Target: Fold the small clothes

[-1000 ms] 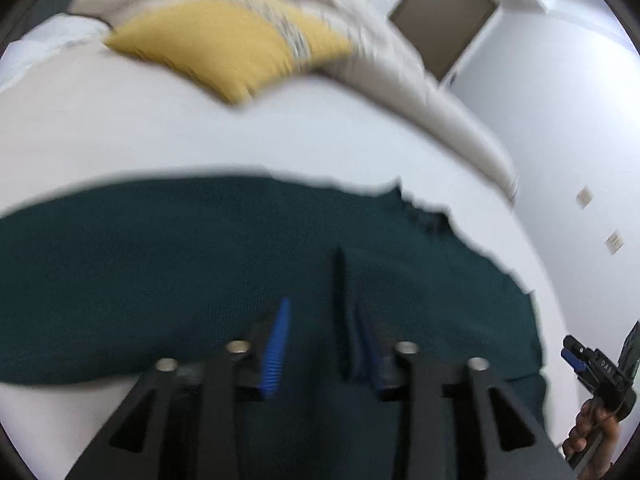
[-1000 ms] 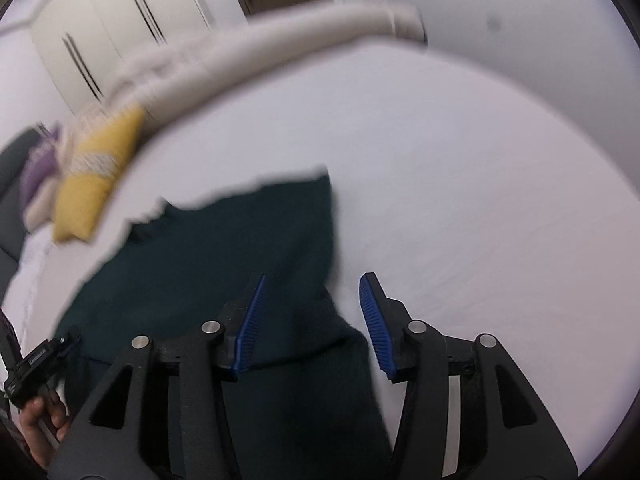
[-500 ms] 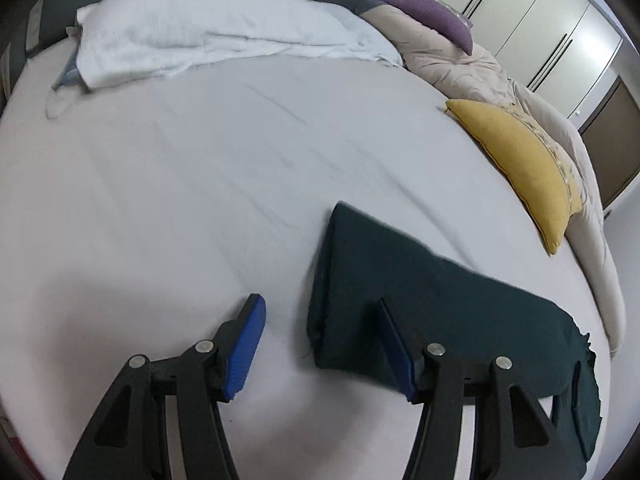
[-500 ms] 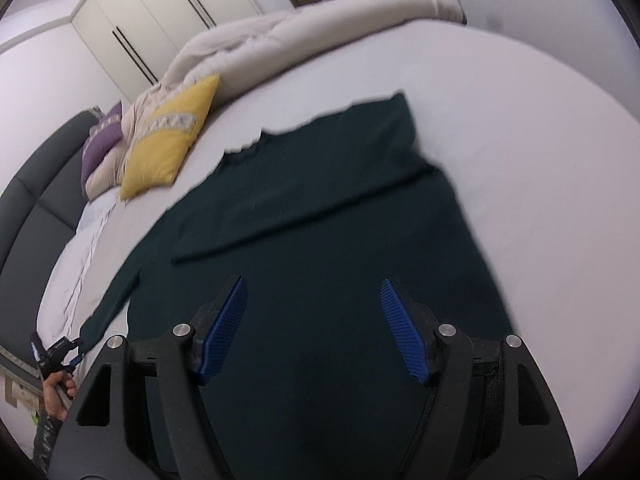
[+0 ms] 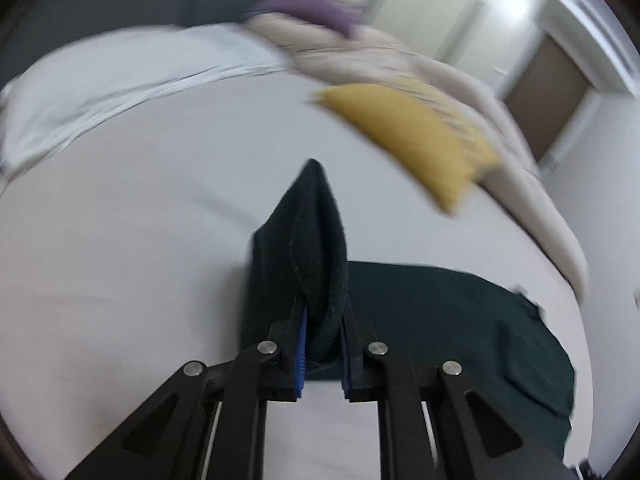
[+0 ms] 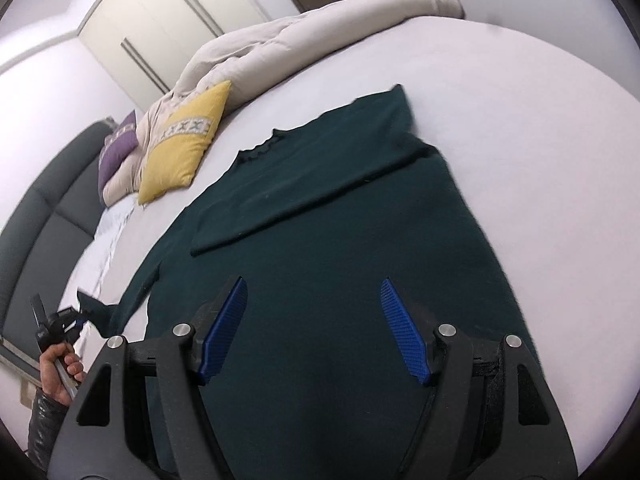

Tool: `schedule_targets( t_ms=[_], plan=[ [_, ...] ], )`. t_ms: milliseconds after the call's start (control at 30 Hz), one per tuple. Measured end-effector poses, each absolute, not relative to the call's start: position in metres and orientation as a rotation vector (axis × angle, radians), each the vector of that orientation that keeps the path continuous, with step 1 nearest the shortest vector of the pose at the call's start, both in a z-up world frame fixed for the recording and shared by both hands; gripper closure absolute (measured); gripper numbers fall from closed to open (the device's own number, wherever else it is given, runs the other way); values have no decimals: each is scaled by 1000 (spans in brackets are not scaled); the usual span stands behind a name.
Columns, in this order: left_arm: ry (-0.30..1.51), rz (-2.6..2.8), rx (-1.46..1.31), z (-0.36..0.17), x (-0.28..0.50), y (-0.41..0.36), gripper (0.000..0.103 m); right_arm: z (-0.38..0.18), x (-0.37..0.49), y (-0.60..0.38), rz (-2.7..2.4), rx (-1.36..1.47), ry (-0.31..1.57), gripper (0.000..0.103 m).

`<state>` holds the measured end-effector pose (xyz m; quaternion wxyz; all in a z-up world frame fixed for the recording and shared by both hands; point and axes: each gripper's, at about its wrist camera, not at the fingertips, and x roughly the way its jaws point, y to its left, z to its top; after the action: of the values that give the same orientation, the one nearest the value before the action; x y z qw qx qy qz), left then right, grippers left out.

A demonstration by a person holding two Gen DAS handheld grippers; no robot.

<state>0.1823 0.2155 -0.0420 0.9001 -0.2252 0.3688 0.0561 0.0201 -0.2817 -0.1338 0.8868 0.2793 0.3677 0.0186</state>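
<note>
Dark green knit sweater [image 6: 340,240] lies flat on the bed [image 6: 520,128], which carries a smooth, matte white sheet. Fabric is fine-ribbed and soft-edged; the neckline shows a small frilled collar. One sleeve is folded diagonally across the chest, forming a long straight band. The other sleeve runs out toward the left gripper [image 5: 322,344].

Left gripper: jaws have just been closing and now clamp the sleeve cuff [image 5: 308,248], which stands up between the blue ribbed pads as a pointed, pouch-like fold, with a thicker rolled hem visible. The left wrist view is motion-blurred. In the right wrist view a hand [image 6: 60,364] holds this gripper at the bed's left edge, with the sleeve end raised off the sheet.

Right gripper [image 6: 314,328]: jaws stand wide apart, hovering over the sweater's lower body, with nothing between the blue textured pads.

Beyond the sweater: a yellow cushion [image 6: 184,148] with a patterned woven strip, a purple cushion [image 6: 118,148], and a puffy beige duvet [image 6: 304,40] rolled along the far side. A padded dark grey headboard [image 6: 36,224] stands at left.
</note>
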Motion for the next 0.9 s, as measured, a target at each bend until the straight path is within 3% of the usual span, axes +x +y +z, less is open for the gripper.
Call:
schedule_targets(
  t_ms=[167,267,400,433,533,600,900],
  plan=[
    [777,-129,-357,-33,208,70,89,-142,17,-310,24,628,759,35],
    [840,-237,-332,-59,220,-10,89,-146,11,-318,15,638,757,35],
    [948,-333,-247,-99,224,-74,81,-150,16,-322,7,618,798,35],
    [968,-354,-250,-106,222,-77,78,-150,19,-321,7,612,807,35],
    [950,-364,-282,-103,206,-58,49,-146,36,-311,32,580,832,35],
    [878,-362,-290,-90,191,-33,40,-141,54,-298,66,559,839,34],
    [810,-223,-402,-79,175,82,42,-153,196,-169,275,450,1010,34]
  ],
)
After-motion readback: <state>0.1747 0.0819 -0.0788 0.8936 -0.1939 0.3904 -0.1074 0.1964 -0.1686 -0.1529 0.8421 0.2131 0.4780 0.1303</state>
